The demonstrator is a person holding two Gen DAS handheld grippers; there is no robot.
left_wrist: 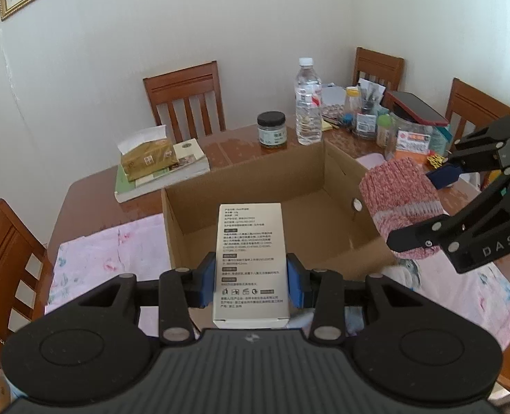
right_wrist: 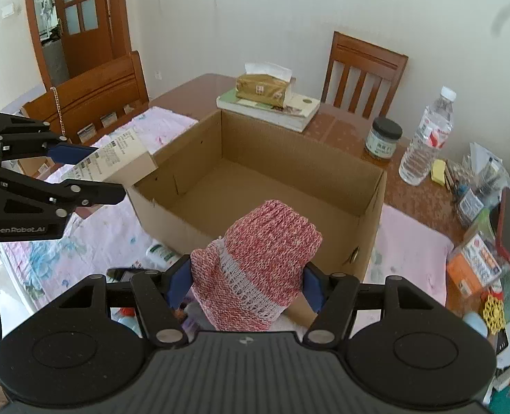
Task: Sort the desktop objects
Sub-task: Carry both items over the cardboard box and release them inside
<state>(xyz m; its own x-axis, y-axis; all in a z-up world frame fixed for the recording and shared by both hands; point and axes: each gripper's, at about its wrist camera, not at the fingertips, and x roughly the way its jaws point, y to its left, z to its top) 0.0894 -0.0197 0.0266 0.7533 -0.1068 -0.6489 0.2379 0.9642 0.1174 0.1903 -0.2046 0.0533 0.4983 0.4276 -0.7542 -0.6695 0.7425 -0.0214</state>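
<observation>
Both hands are loaded; the left gripper (left_wrist: 251,277) is clamped on a white printed carton (left_wrist: 249,258), its blue pads pressed to the carton's two long sides at the lower centre of the left view; the right gripper (right_wrist: 244,284) is squeezing a pink-and-white knitted piece (right_wrist: 261,265), bunched up between its pads at the lower centre of the right view; the open cardboard box (left_wrist: 337,162) sits mid-frame in both views, and as far as I can see its floor is bare, nothing dropped in yet; so, by my read, the sorting is only getting under way, with these two items the first candidates for the box; the carton hangs over the box's near wall in the left view, the knit over the near right corner; neither is inside yet; plenty looks left to do; a small white bottle (right_wrist: 161,252) and a dark flat object beside it lie on the pink floral cloth (right_wrist: 117,231) at lower left of the right view, just outside the box; further back a tissue pack (left_wrist: 148,158) on books, a dark-lidded jar (left_wrist: 271,131), a water bottle (left_wrist: 308,101) and a jumble of small things at upper right; whether those belong to the sort I can't tell.
</observation>
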